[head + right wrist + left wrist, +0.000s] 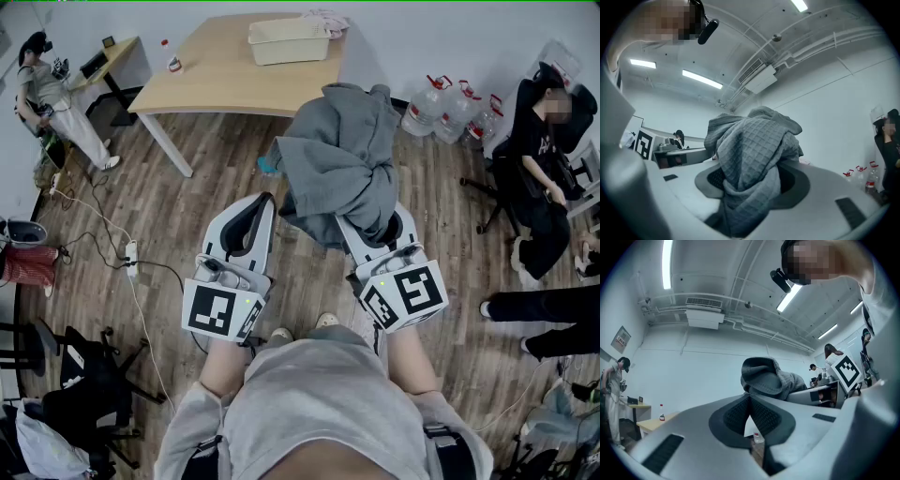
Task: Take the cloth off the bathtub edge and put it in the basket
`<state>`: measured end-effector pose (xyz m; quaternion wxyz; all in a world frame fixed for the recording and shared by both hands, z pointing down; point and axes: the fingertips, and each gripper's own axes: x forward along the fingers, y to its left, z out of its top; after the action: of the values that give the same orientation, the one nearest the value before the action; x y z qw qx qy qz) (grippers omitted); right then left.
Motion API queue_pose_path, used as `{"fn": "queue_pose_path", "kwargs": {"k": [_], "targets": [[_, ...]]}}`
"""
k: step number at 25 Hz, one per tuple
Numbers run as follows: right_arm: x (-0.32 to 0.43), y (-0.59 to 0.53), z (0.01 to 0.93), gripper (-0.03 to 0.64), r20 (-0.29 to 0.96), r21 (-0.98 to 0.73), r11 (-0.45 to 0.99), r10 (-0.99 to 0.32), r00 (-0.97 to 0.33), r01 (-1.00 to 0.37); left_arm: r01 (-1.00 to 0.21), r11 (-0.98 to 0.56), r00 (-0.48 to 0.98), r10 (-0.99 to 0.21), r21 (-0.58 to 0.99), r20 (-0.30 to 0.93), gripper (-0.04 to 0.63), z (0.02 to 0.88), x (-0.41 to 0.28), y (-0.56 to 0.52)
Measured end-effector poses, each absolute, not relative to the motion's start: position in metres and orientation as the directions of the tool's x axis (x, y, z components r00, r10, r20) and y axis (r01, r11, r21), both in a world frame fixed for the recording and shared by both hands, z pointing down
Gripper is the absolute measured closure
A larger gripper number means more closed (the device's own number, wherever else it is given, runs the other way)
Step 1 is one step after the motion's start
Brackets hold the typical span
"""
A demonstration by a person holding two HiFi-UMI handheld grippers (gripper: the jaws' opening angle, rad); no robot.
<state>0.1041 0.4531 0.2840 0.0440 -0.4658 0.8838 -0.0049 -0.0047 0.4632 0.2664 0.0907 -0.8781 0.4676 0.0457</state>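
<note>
A grey waffle-weave cloth (pixel 342 159) hangs bunched in front of me, above the wood floor. My right gripper (pixel 375 230) is shut on it; in the right gripper view the cloth (pixel 750 154) fills the space between the jaws and spills over the right gripper (pixel 750 185). To its left, my left gripper (pixel 265 202) is shut with nothing in it, its pads (pixel 761 416) meeting at the tips. The left gripper view shows the cloth (pixel 766 376) just beyond the left gripper (pixel 750 399). A white basket (pixel 289 40) stands on the wooden table (pixel 216 84) ahead. No bathtub is in view.
A small bottle (pixel 173 64) stands on the table and something pink (pixel 326 19) lies behind the basket. Large water bottles (pixel 450 108) stand on the floor at right beside a seated person (pixel 539 150). Another person (pixel 47 94) sits at left. Cables (pixel 131 258) and a black chair (pixel 84 375) are at lower left.
</note>
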Motion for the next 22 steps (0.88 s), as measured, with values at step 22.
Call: {"fn": "queue_pose_path", "kwargs": {"k": [22], "targets": [[0.115, 0.44, 0.283, 0.396, -0.086, -0.042, 0.588, -0.808, -0.583, -0.808, -0.846, -0.522, 0.534, -0.827, -0.112, -0.176, 0.598, 0.265, 0.009, 0.445]]}}
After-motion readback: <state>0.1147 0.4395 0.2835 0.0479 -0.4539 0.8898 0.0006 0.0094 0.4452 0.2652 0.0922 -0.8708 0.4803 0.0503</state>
